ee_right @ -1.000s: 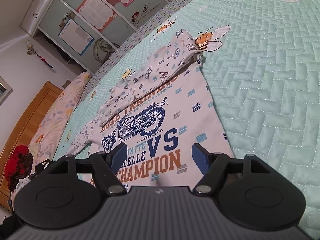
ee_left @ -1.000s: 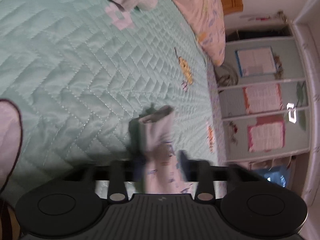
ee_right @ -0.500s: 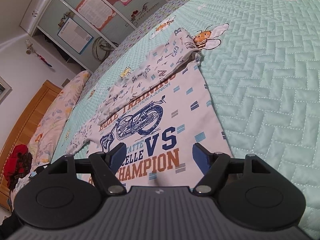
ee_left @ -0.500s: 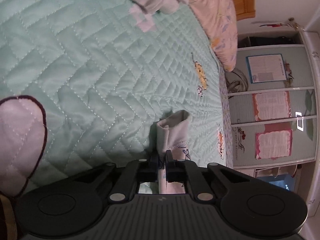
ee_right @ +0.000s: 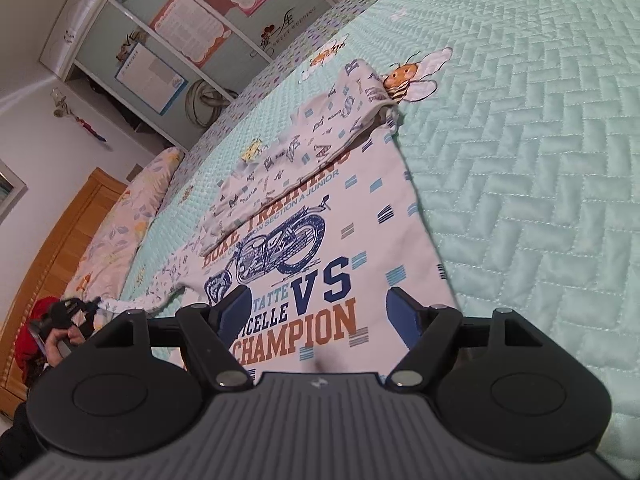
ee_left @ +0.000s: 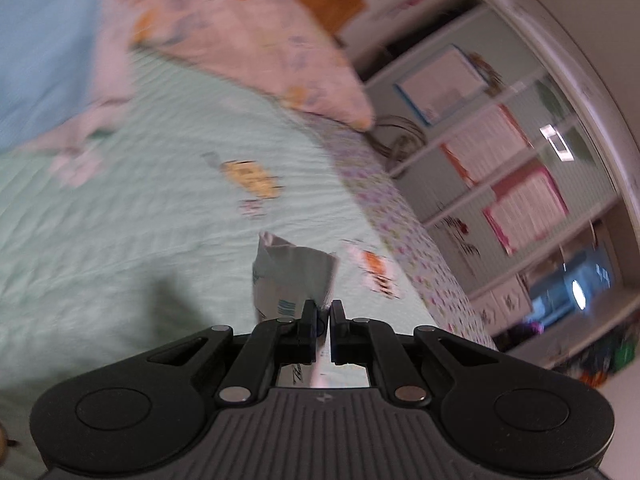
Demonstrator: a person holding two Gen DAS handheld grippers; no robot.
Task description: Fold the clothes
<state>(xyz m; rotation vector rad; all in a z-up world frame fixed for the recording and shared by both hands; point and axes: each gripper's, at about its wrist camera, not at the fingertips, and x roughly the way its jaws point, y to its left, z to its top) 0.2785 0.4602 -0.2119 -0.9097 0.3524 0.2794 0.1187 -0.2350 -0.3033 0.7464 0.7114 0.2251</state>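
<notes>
A pale green quilted bedspread covers a bed, with a floral pillow at its head and a wooden headboard behind. At far left in the right wrist view, a hand holds the left gripper, its fingers pinched nearly together on the cuff of a printed sleeve, which is lifted off the bedspread; that camera's picture is blurred, so the exact grip is hard to judge. To the right lies a white shirt spread flat, face up, printed with a blue motorcycle and the words "VS CHAMPION". Its other sleeve is folded across the chest. The right gripper hangs over the shirt's hem, fingers spread wide, holding nothing. A glass-fronted cabinet stands beyond the bed.
</notes>
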